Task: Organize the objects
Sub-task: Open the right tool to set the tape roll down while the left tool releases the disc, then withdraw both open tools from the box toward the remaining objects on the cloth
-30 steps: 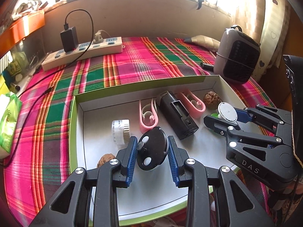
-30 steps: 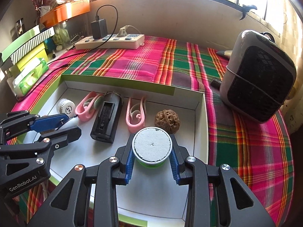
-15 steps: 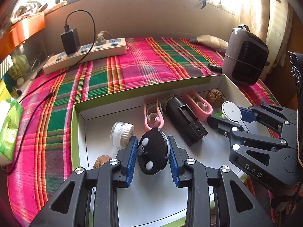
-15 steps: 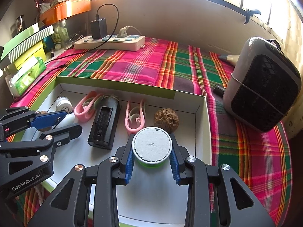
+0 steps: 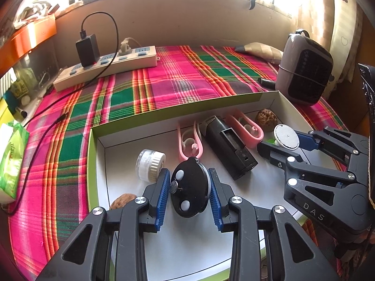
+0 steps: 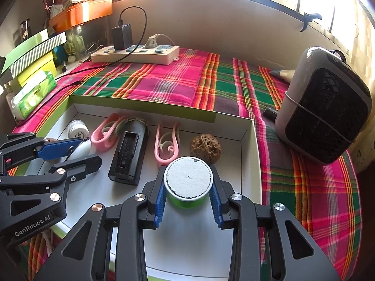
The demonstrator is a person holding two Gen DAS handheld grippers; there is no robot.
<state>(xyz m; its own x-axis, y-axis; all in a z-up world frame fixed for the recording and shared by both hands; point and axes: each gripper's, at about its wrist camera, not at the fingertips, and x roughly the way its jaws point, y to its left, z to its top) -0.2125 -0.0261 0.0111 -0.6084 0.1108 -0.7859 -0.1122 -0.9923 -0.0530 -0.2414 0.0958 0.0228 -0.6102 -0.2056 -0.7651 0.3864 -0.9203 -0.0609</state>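
Grippers both stood over the box [image 5: 93, 154], each clenched on a load. Left gripper [image 5: 189, 188] pinched a black oval gadget [image 5: 189, 187], its long axis running along the fingers, away from the holder. Right gripper [image 6: 188, 187] clamped a green tub [image 6: 187, 182] upright, white lid up. Beyond lay a white jar [image 5: 150, 164], two pink clips [image 5: 189, 140], a black case [image 5: 230, 147] and a walnut [image 6: 205, 148], ranged toward the far wall. Free floor for setting down seemed nearest, right beneath each load.
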